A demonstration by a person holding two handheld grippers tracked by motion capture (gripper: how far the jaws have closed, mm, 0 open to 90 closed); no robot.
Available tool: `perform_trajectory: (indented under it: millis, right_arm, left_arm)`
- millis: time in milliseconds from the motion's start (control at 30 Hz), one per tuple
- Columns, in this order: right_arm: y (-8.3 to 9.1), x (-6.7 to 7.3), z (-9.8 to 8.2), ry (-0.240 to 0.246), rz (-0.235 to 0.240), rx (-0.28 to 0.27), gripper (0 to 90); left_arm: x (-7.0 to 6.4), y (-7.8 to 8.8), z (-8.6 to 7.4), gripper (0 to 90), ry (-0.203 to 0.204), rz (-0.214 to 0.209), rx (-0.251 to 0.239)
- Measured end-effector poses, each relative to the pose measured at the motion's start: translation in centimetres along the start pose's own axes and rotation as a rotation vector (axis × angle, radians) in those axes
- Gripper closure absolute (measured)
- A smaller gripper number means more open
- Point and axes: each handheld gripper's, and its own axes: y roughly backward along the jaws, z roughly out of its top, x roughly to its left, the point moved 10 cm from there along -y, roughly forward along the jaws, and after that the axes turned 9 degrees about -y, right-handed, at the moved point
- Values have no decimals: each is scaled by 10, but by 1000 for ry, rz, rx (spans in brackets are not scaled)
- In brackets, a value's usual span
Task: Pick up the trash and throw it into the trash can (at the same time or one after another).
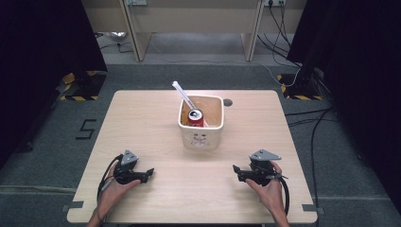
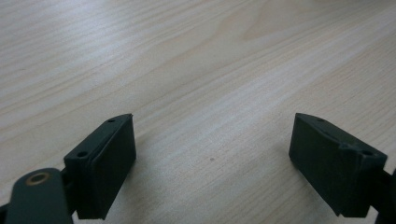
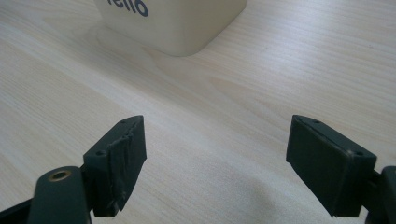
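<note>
I am at the start: both tools rest low on the counter (image 1: 142, 123), one in each of my hands, and nothing is picked up yet. My left tool (image 1: 150, 172) points inward along the near edge, its jaws spread wide with bare wood between them in the left gripper view. My right tool (image 1: 235, 169) mirrors it from the other side, jaws likewise spread and holding nothing.

The work lies ahead of me, in the middle of the counter: a cream tub (image 1: 201, 137) standing upright, with a red can (image 1: 196, 117) upright inside it and a white spoon (image 1: 182, 93) leaning out over its far left rim. The tub sits between my two tools and farther from me, well apart from both. In the right gripper view a lower corner of the tub (image 3: 177, 25) shows beyond the jaws, up and a little left of their gap, so that tool is already turned partly toward it.

My guess is that the next move is a reach forward and inward, lifting a tool above the rim and coming down over the can or the spoon handle. The can sits close to the tub wall, so the jaws need room to straddle it.
</note>
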Motion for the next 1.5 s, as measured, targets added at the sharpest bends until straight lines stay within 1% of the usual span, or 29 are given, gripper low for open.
perform_trajectory:
  millis: [133, 233, 467, 567, 733, 900, 967, 1100, 1200, 1367, 1433, 1500]
  right_arm:
    - [1, 0, -1, 9, -7, 3, 203]
    - [2, -3, -3, 21, -32, 5, 207]
    - [3, -9, -14, -2, -43, 17, 212]
    - [4, -13, -18, 6, -66, 24, 217]
    - [6, -15, -24, 0, -71, 30, 219]
    - [9, -19, -29, -16, -76, 32, 221]
    - [10, -19, -32, -10, -81, 43, 221]
    - [13, -21, -36, -17, -81, 42, 221]
    - [13, -25, -43, -34, -83, 56, 221]
    - [14, -29, -52, -46, -92, 65, 221]
    - [15, -31, -53, -36, -96, 61, 222]
    - [16, -31, -53, -41, -99, 61, 223]
  left_arm:
    - [0, 0, 0, 139, 0, 0, 0]
    - [0, 0, 0, 138, -3, -5, 0]
    - [0, 0, 0, 138, -3, -5, 0]
    - [0, 0, 0, 139, -3, -5, -1]
    - [0, 0, 0, 138, -3, -5, 0]
    - [0, 0, 0, 138, -3, -5, 0]
    - [0, 0, 0, 138, -3, -5, -1]
    - [0, 0, 0, 138, -3, -5, -1]
    - [0, 0, 0, 138, -4, -5, 0]
    - [0, 0, 0, 138, -3, -5, 0]
    - [0, 0, 0, 138, -3, -5, -1]
    - [0, 0, 0, 138, -4, -5, 0]
